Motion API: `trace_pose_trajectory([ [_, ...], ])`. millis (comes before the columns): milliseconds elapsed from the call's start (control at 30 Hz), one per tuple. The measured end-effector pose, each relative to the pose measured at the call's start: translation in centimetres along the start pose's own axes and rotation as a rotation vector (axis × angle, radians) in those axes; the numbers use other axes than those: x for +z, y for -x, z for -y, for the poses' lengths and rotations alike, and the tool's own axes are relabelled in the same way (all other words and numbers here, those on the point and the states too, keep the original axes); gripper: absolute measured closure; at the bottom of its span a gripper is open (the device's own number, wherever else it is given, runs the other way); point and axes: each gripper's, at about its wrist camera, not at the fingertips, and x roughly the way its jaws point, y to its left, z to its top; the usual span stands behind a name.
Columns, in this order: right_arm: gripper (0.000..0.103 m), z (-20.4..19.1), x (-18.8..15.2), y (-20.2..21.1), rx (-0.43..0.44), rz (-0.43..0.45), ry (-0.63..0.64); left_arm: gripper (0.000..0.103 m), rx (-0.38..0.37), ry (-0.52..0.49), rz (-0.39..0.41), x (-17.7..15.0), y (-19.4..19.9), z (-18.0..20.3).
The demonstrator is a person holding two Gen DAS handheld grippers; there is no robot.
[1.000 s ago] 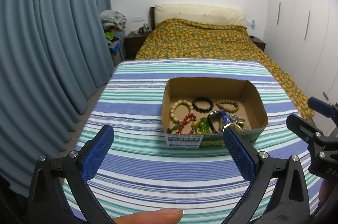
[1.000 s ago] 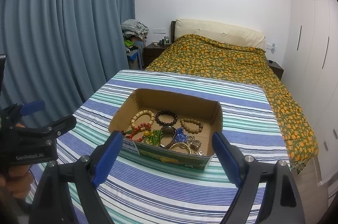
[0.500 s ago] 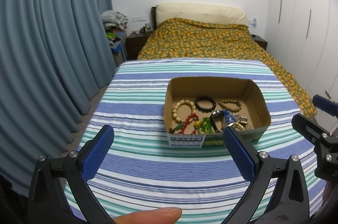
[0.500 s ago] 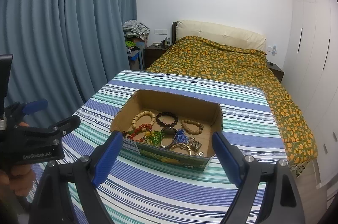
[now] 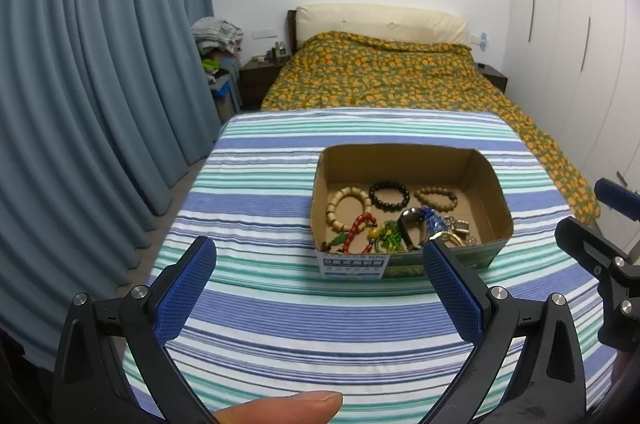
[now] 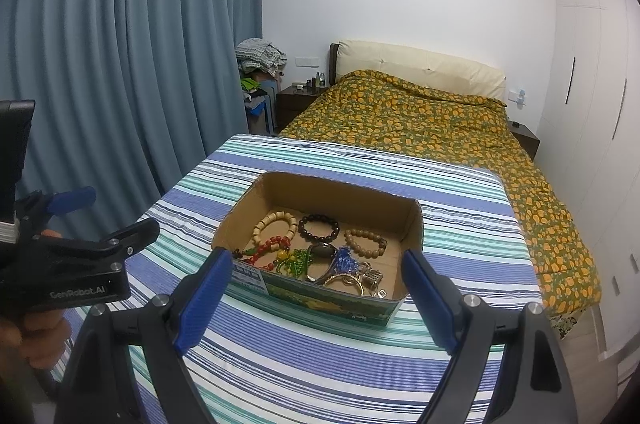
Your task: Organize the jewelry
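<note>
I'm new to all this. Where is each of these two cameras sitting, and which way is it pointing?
Left wrist view: sits on the left claw, looking forward over the striped table at the cardboard box; its two open blue fingers and a fingertip show.
Right wrist view: sits on the right claw, facing the same way; its open fingers show, and the left claw with its hand at the left edge.
Both share the box, the black bracelet, the bed and the curtain.

box (image 5: pixel 408 164): matt cardboard | tablecloth (image 5: pixel 260 208): woven cloth | bangle (image 5: pixel 412 224): probably glossy metal
</note>
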Motion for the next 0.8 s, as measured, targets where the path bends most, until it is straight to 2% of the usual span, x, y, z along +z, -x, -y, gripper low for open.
trace_pose_trajectory([
  [800,0.015,-0.27,-0.24,0.17,-0.01,0.005,0.006,0.0,-0.016,-0.018,-0.011,-0.07,-0.27,0.34],
])
